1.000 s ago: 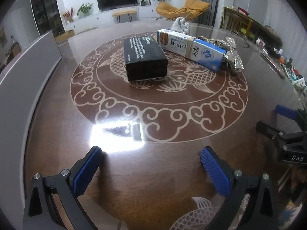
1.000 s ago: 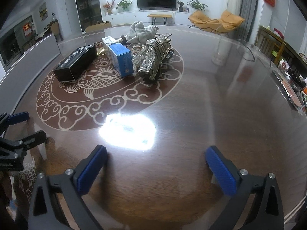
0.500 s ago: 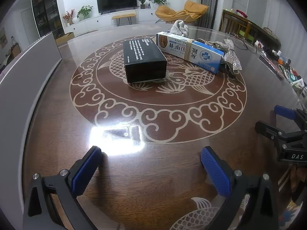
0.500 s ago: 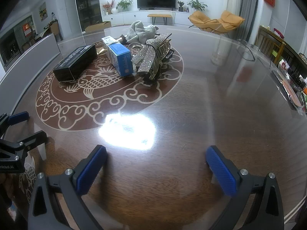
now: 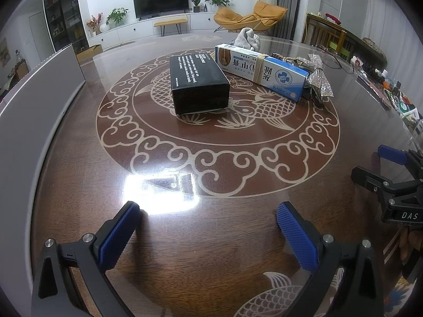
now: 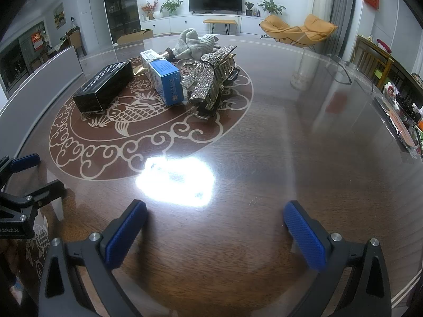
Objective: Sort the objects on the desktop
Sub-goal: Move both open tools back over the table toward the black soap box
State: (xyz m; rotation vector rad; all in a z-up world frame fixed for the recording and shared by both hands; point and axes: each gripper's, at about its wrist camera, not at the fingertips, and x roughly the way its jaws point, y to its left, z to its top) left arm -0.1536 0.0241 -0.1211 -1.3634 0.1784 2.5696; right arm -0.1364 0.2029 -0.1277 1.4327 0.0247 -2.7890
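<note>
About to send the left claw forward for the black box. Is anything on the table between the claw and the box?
Nothing visible. Only bare table lies between the open left claw and the black box. The blue and white carton sits to the box's right, apart from it, off that path.
</note>
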